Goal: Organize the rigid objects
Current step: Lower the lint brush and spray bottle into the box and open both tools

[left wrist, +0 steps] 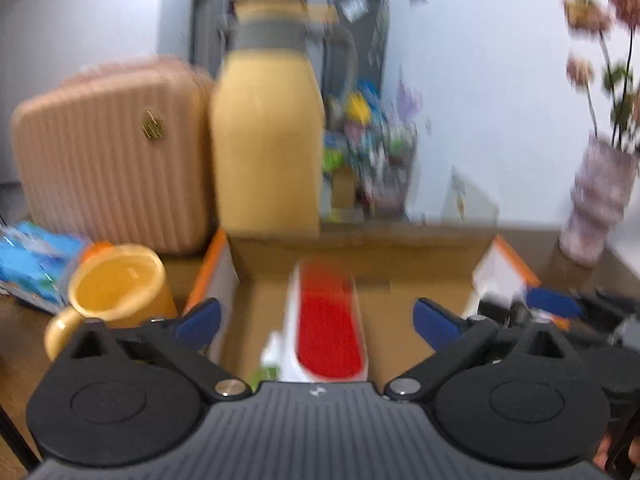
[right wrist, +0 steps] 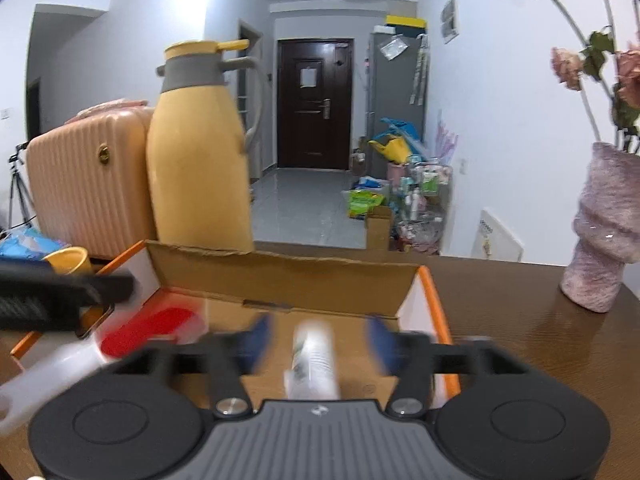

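An open cardboard box (left wrist: 360, 246) with white and orange flaps sits on the brown table; it also shows in the right wrist view (right wrist: 280, 276). A white container with a red top (left wrist: 328, 324) lies inside it, between the spread blue fingertips of my left gripper (left wrist: 318, 318), apart from both. In the right wrist view the same red-topped container (right wrist: 156, 330) lies at the box's left. My right gripper (right wrist: 318, 340) is open over the box, with a white printed tube (right wrist: 314, 360) lying between its fingers, not clamped. The left gripper's black body (right wrist: 60, 296) shows at far left.
A yellow thermos jug (right wrist: 200, 152) and a pink ribbed suitcase (right wrist: 88, 184) stand behind the box. A yellow mug (left wrist: 116, 292) and blue packets (left wrist: 32, 264) lie to the left. A pink vase with flowers (right wrist: 604, 232) stands at the right on the table.
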Action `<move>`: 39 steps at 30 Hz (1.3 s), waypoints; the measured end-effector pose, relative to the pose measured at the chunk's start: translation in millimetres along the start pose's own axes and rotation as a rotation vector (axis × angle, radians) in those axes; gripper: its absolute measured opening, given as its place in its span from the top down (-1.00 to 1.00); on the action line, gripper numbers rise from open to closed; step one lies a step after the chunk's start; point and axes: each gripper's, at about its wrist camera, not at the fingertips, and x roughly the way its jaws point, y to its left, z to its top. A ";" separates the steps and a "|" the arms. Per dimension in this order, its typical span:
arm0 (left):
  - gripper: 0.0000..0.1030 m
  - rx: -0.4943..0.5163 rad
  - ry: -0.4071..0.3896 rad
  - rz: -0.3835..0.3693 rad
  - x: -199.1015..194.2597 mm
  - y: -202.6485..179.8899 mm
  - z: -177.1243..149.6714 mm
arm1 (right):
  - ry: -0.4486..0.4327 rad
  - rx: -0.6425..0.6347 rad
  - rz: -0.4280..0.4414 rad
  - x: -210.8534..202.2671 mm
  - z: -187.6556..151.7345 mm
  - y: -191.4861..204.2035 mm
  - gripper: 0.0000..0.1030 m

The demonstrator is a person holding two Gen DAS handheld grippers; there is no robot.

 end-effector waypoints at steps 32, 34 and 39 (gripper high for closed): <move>-1.00 -0.037 -0.061 0.020 -46.0 17.0 -15.9 | -0.078 -0.010 -0.021 -66.1 -23.6 6.0 -0.98; -1.00 -0.036 -0.059 0.022 -50.8 18.8 -20.9 | -0.082 -0.010 -0.018 -73.6 -27.2 6.7 -0.98; -1.00 -0.033 -0.053 0.025 -66.1 22.5 -32.5 | -0.090 -0.023 -0.018 -92.2 -36.1 11.8 -0.98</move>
